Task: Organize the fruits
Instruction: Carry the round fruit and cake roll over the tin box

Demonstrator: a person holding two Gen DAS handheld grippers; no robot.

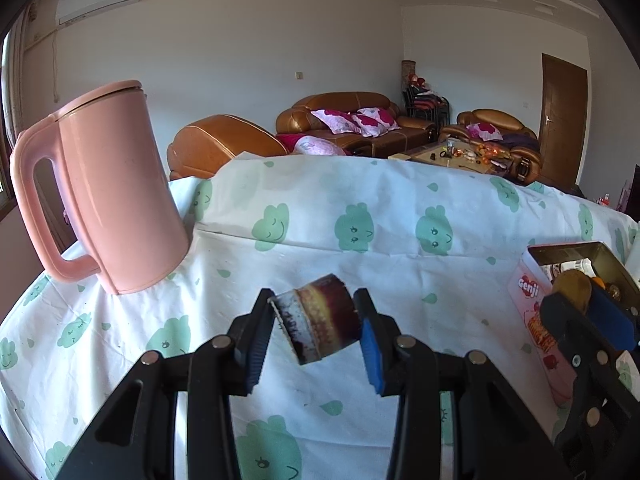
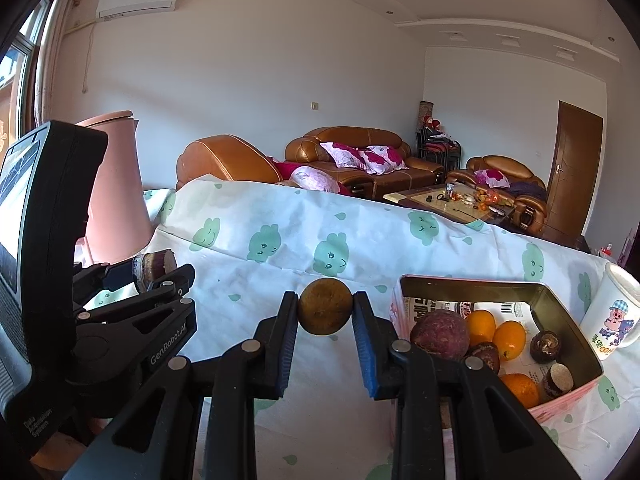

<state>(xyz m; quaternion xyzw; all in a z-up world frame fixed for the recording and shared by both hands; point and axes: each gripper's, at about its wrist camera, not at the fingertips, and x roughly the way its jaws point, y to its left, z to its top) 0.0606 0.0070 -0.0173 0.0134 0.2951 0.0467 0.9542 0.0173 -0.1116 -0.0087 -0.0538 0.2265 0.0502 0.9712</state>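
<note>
The left gripper (image 1: 316,316) pinches a short dark cylinder of fruit (image 1: 320,318), cut flat at one end, lifted clear of the table. The right gripper (image 2: 325,312) is clamped on one round brown fruit (image 2: 325,312), also off the cloth, just left of the tin (image 2: 560,300).

Writing next. "GenRobot.AI" runs in white along the left gripper's arm in the right wrist view, and a small label lower on its body seems to read "Data Acquisition System", though it is tiny. The tin's pink wall shows "Genji" in the left wrist view. Printed paper with a barcode lines the tin; its words are too small to read. The mug (image 2: 616,312) at the table's right edge carries a cartoon pig and some letters, cut off by the picture's rim.

Inside the tin, near the table's right side: one large purple fruit (image 2: 440,334), three orange ones (image 2: 509,340), and three dark brown ones (image 2: 546,346), one with a pale cut face. The gripper's arm hides the tin's near left corner.

One pink jug (image 1: 108,196) with a lid stands by the table's far left edge. The cloth (image 1: 400,208) is white with green cloud faces.
</note>
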